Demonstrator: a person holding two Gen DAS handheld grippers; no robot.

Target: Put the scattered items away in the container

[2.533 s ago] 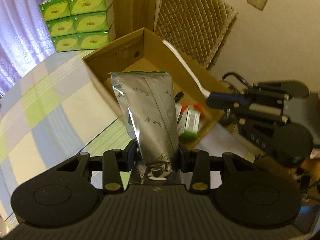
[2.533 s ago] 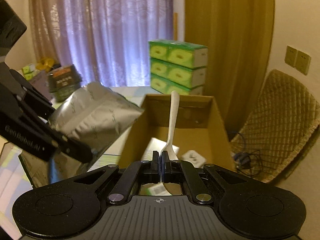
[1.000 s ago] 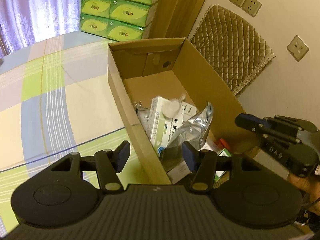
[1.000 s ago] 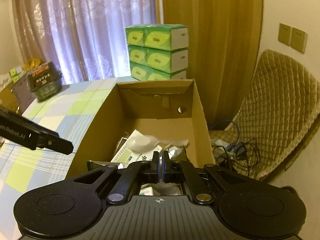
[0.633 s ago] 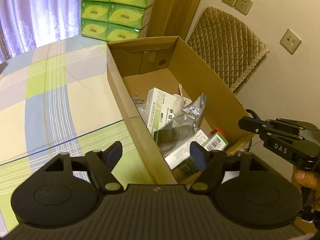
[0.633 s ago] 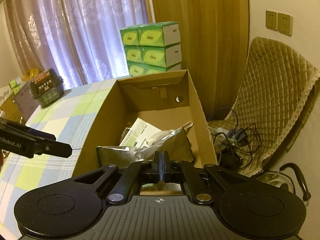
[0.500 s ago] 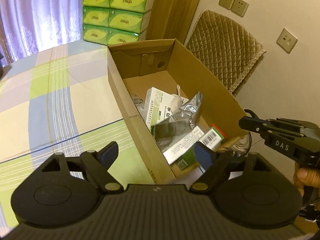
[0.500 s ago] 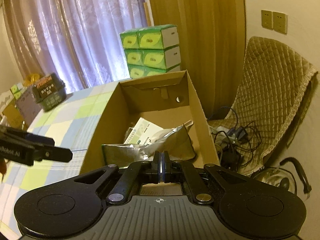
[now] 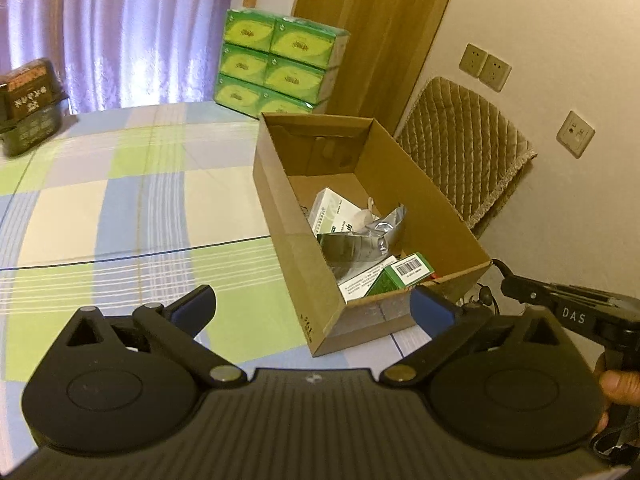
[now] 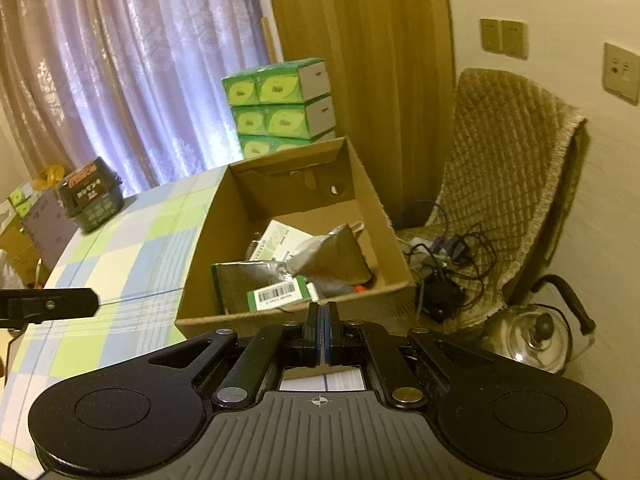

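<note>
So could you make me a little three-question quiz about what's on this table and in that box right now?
1. True or false: the left tool is gripping the silver foil pouch.
2. Where does the white plastic spoon lie? A) on the checked tablecloth B) inside the cardboard box C) between the right tool's fingers
3. Fill in: the stacked tissue packs behind the box are mostly ____ in colour.

Key: 1. False; it is open and empty, and the pouch lies in the box. 2. B. 3. green.
</note>
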